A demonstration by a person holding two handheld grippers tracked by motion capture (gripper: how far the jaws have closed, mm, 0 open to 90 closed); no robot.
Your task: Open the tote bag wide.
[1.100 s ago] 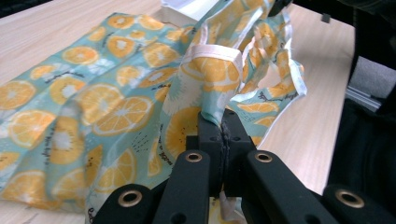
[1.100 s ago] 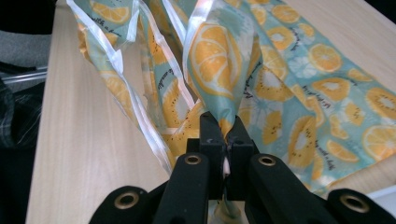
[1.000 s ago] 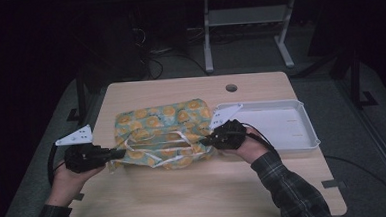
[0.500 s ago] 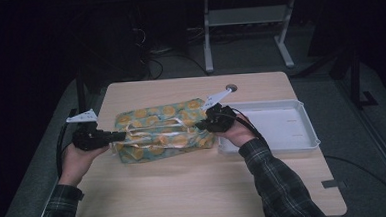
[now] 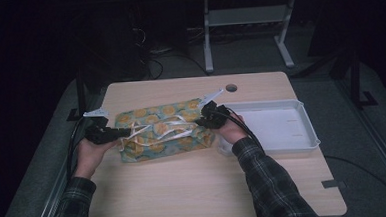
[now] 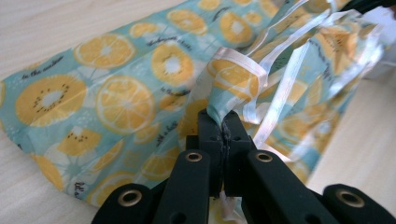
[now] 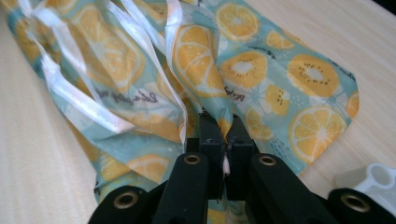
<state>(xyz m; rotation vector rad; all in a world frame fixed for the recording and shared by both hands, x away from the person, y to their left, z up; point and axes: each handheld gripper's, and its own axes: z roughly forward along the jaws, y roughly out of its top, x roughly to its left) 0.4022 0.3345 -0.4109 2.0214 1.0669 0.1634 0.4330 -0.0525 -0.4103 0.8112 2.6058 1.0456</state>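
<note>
A teal plastic bag [image 5: 164,130] printed with orange and kiwi slices lies across the middle of the wooden table [image 5: 205,188], with pale shiny edge strips bunched on top. My left gripper [image 5: 116,133] is shut on the bag's left end, pinching a fold of the bag [image 6: 140,93] between its jaws. At the right end my right gripper [image 5: 200,121] is shut on another fold of the bag [image 7: 261,88]. The bag hangs stretched between the two. In the gripper views the left gripper [image 6: 223,127] and the right gripper [image 7: 226,130] each hold plastic tight.
A white plastic tray [image 5: 301,114] stands at the table's right, close behind my right hand; a corner of the tray [image 7: 373,179] is near the right gripper. A round cable hole [image 5: 231,88] is at the table's back edge. Bare wood lies in front.
Both grippers have moved away from me toward the table's back, carrying the bag with them. The bag is pulled longer between them.
</note>
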